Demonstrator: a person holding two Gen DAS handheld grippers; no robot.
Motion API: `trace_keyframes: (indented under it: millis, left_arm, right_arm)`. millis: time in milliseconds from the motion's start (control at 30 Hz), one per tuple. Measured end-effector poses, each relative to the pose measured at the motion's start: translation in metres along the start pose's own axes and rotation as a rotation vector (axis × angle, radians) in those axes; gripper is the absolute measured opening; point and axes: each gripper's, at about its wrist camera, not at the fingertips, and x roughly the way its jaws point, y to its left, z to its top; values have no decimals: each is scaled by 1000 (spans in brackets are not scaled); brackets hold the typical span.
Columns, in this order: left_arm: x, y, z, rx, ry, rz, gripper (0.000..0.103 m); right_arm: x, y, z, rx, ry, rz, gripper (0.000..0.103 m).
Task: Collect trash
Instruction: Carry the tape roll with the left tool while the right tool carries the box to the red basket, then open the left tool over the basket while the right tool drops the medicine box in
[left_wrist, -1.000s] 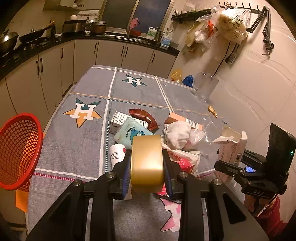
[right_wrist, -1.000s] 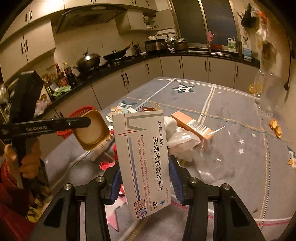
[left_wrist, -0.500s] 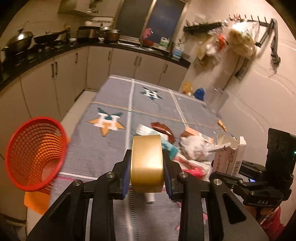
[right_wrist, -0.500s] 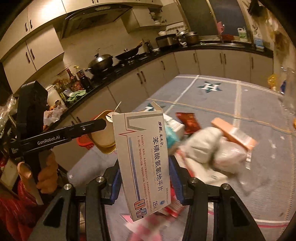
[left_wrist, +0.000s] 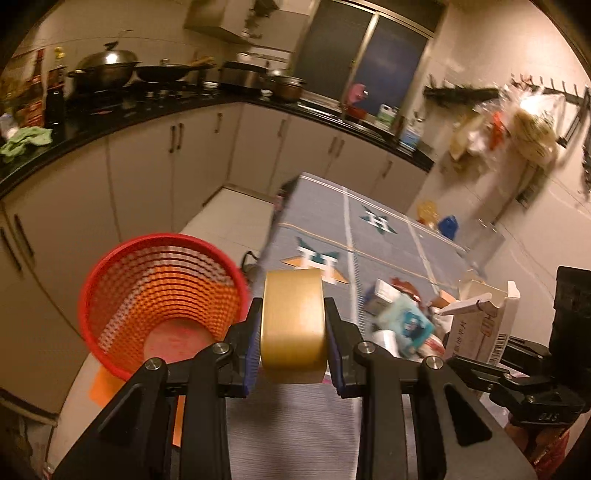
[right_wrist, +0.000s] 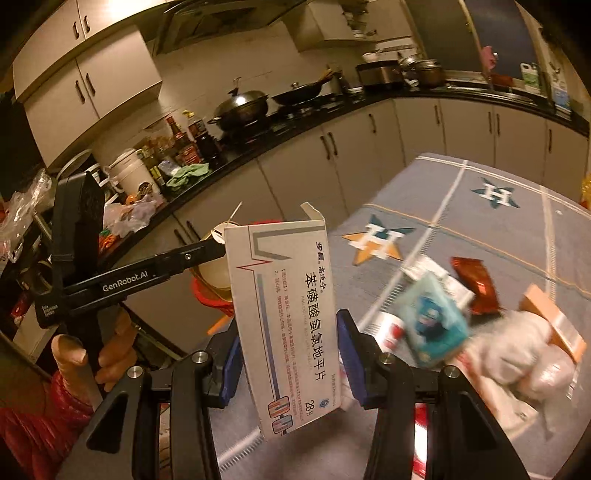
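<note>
My left gripper (left_wrist: 293, 354) is shut on a gold paper cup (left_wrist: 293, 325), held over the table's near left corner. Just left of it and lower stands the red mesh basket (left_wrist: 159, 291), open mouth tilted toward me. My right gripper (right_wrist: 288, 354) is shut on a white medicine box (right_wrist: 288, 314) with blue print, its top flap open. In the right wrist view the left gripper (right_wrist: 218, 245) reaches in from the left with the cup (right_wrist: 216, 269) above the basket's rim (right_wrist: 207, 299). The medicine box (left_wrist: 480, 321) also shows at the right of the left wrist view.
Loose trash (right_wrist: 461, 325) lies on the grey star-patterned tablecloth (right_wrist: 480, 229): a teal packet, a red wrapper, a white wad, an orange box. Kitchen cabinets (left_wrist: 147, 166) and a counter with pans run behind the basket. A hand in a red sleeve (right_wrist: 48, 406) holds the left gripper.
Both grippers have swung left away from the trash pile toward the table's left edge, still gripping the cup and the box. The red basket now sits much closer to the cup.
</note>
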Motion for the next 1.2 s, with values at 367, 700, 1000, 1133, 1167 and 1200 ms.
trace_keyframes:
  millis: [367, 700, 1000, 1133, 1167, 1200]
  left_arm:
    - [11, 71, 2, -65, 7, 122, 29]
    - [30, 106, -3, -101, 30, 201, 29]
    - [44, 123, -8, -123, 58, 218, 29]
    - [47, 126, -8, -131, 64, 219, 29]
    - [48, 127, -9, -132, 65, 219, 29]
    - [49, 127, -9, -132, 66, 220, 29]
  right_arm:
    - [82, 22, 43, 40, 87, 74, 51]
    - [158, 35, 76, 67, 147, 91, 53]
    - [208, 31, 77, 107, 203, 84, 53]
    - [216, 29, 77, 113, 210, 78, 53]
    - [217, 28, 77, 114, 210, 78, 53]
    - [219, 27, 78, 117, 210, 77, 53]
